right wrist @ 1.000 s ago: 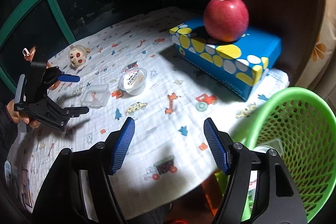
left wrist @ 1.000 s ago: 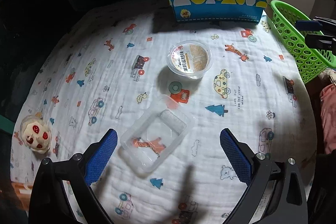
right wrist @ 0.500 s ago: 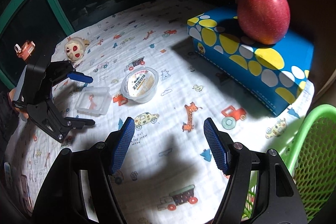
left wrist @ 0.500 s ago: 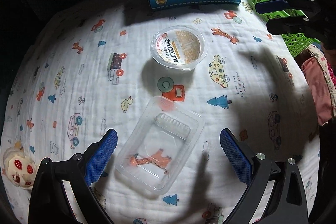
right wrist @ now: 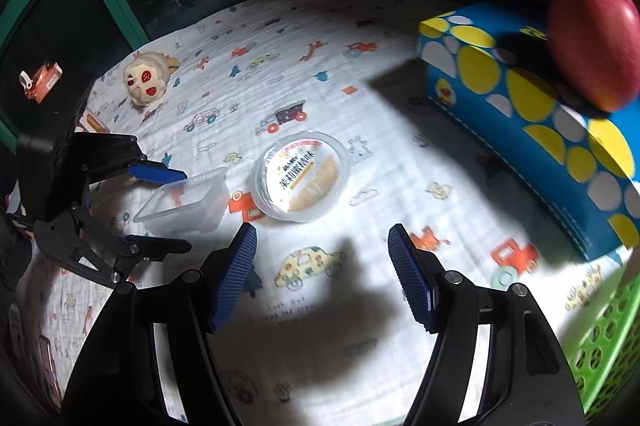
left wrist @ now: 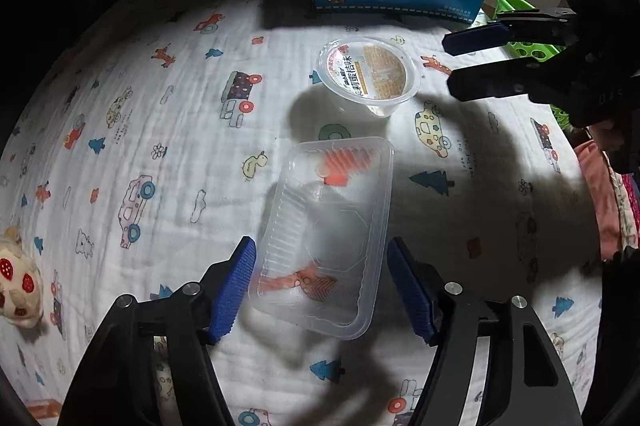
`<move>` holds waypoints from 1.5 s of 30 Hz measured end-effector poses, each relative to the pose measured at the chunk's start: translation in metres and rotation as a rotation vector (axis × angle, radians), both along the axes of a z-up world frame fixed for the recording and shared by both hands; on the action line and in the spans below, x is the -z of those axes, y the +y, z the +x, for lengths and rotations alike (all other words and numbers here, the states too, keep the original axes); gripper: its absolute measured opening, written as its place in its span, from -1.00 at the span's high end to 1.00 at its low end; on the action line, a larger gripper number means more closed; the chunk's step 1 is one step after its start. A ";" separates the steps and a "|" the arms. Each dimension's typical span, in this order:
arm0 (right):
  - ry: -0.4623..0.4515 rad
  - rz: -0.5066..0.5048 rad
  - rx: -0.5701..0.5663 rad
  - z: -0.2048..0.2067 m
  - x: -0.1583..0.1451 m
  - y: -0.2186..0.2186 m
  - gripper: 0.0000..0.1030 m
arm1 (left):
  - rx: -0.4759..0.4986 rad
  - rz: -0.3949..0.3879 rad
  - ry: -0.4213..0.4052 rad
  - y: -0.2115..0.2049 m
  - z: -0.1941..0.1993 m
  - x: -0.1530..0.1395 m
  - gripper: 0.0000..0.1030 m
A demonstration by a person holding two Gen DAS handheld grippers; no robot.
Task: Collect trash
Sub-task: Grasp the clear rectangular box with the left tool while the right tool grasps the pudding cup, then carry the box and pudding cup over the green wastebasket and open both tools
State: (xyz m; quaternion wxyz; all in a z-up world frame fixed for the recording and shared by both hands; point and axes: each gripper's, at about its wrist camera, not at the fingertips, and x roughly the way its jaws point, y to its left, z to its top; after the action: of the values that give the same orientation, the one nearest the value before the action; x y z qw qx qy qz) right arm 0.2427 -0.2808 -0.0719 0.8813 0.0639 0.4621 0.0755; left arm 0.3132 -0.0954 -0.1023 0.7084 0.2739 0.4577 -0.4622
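So the step in hand is the pickup of the clear rectangular plastic tray (left wrist: pixel 326 238), lying flat on the white cartoon-print cloth (left wrist: pixel 168 130) over the table. The left gripper (left wrist: pixel 320 286) has it straddled, one blue pad on each long side, and the jaws have just been closing in, but there's a sliver of cloth showing between each pad and the tray wall, so I'd say not gripped yet. The right gripper (right wrist: pixel 322 274) is about half open with nothing in it, hovering over bare cloth just short of the round clear plastic cup with the printed foil lid (right wrist: pixel 302 178), which sits right beside the tray's far end. Next move for the left looks like finishing the squeeze gently (thin plastic, probably buckles easily), then lifting and carrying it over to the green mesh plastic basket (right wrist: pixel 604 338) at the table edge, past the blue box with yellow spots (right wrist: pixel 532 118) and the red apple (right wrist: pixel 592 42) on top
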 end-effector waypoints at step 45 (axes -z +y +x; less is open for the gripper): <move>-0.023 0.007 0.024 -0.030 -0.012 -0.007 -0.26 | -0.266 -0.100 0.037 -0.006 -0.039 -0.020 -0.10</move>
State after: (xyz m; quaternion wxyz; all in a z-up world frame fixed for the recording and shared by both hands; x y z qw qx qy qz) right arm 0.2124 -0.2883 -0.0602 0.8872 0.0716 0.4508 0.0674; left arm 0.2743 -0.1012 -0.0824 0.7677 0.1665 0.4793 -0.3913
